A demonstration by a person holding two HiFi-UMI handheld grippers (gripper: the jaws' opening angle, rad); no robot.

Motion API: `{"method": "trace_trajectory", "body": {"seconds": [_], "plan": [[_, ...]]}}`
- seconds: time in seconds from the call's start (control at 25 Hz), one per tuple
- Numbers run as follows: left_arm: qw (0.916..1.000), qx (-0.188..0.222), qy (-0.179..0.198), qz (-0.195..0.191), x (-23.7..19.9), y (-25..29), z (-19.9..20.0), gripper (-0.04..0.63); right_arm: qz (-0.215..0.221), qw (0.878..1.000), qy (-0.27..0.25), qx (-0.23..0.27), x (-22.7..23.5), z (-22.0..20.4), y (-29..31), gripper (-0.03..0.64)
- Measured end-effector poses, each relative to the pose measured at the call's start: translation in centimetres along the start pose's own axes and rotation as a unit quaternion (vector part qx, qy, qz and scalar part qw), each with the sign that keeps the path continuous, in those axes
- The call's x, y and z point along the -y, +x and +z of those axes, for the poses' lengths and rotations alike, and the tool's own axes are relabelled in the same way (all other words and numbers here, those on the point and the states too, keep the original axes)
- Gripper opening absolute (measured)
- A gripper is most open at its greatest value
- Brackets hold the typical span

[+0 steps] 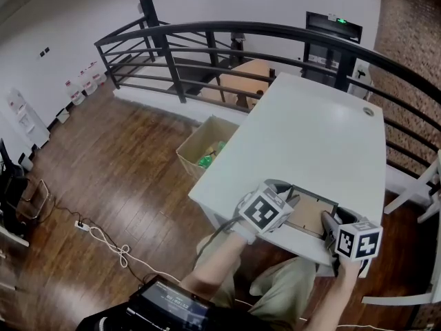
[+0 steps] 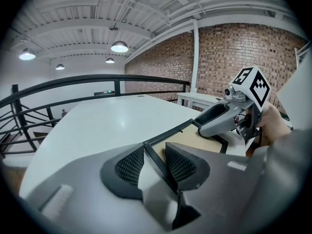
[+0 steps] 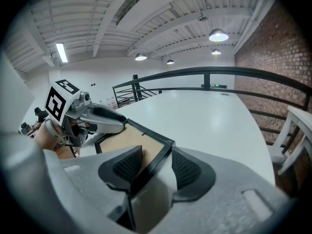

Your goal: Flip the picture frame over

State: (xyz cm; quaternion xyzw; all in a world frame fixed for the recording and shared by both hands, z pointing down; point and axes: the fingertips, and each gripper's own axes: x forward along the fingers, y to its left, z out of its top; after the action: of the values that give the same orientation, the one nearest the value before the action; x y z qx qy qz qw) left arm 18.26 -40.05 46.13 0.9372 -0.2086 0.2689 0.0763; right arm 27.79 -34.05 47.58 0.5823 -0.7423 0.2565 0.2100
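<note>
**Picture frame (image 1: 308, 216) held at both ends**

My left gripper (image 2: 156, 162) is closed on the frame's black left rail and my right gripper (image 3: 153, 167) on the right rail. The brown backing faces up, at the near edge of the white table (image 1: 310, 129).
</note>
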Motion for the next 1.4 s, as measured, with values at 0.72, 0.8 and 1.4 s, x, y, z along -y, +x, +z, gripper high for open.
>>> {"method": "trace_trajectory", "body": {"seconds": [0.72,0.8,1.4], "plan": [[0.9953,0.032,0.044,0.08,-0.6,-1.7,-0.1,0.109,-0.093,0.989,-0.097,0.059,-0.8,1.5,-2.1,0.167],[0.9935,0.07,0.041,0.079,0.0,-3.4,0.7,0.093,-0.086,0.985,-0.101,0.11,-1.6,2.5,-3.5,0.105],[0.9813,0.184,0.03,0.049,8.9,-12.4,1.1,0.017,-0.014,0.967,-0.136,0.216,-10.9,0.1,-11.6,-0.006]]}}
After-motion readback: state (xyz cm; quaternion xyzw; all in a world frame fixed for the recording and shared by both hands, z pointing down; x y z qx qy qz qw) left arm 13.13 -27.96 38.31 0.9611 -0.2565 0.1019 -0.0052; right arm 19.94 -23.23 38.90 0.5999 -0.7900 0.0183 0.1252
